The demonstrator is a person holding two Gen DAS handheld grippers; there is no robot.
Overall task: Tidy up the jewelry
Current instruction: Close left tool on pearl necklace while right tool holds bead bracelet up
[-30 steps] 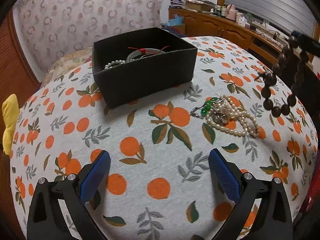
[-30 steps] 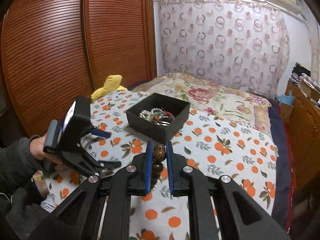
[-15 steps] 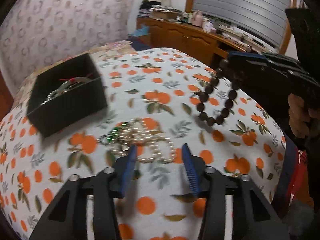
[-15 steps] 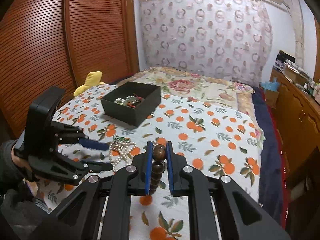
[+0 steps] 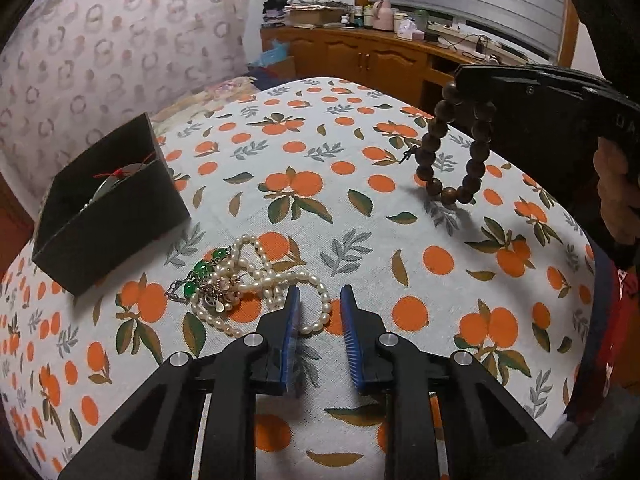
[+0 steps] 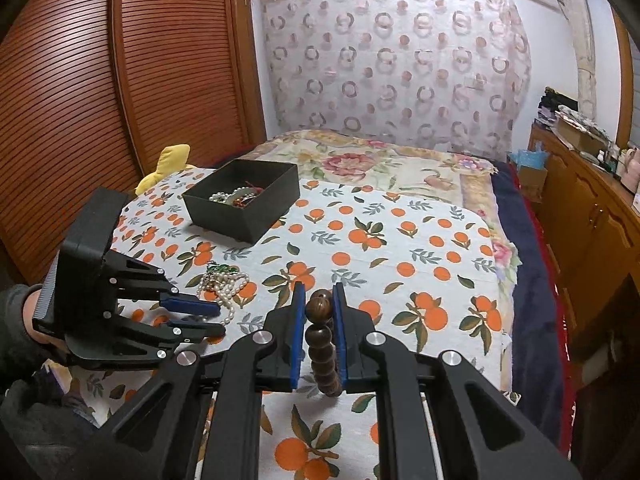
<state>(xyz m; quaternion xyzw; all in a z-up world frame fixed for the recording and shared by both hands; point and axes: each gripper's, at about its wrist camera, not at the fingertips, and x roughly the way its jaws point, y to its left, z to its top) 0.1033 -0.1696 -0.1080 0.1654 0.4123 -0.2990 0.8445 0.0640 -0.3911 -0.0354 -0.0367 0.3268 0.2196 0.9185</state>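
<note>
A pile of white pearl strands (image 5: 256,276) with a green-stone piece (image 5: 202,270) lies on the orange-print cloth. My left gripper (image 5: 320,292) is down at the pile's right edge, jaws closing. One pearl loop lies between the blue pads with a gap on each side. From the right wrist view that gripper (image 6: 220,320) reaches the pearl pile (image 6: 224,284) from the left. My right gripper (image 6: 316,292) is shut on a brown wooden bead bracelet (image 6: 320,344). The bracelet (image 5: 452,152) hangs above the cloth at the right. A black box (image 6: 248,220) holds pearls, a bangle and a red cord.
The black box (image 5: 112,216) stands left of the pile. A yellow plush (image 6: 168,164) lies at the cloth's far left edge by the slatted wooden doors (image 6: 80,120). A cluttered wooden cabinet (image 5: 360,52) runs along the right. A hand (image 5: 616,192) holds the right gripper.
My left gripper swung right from bare cloth to the pearl pile, and its jaws narrowed from wide apart. The right gripper came lower with the bracelet still in it.
</note>
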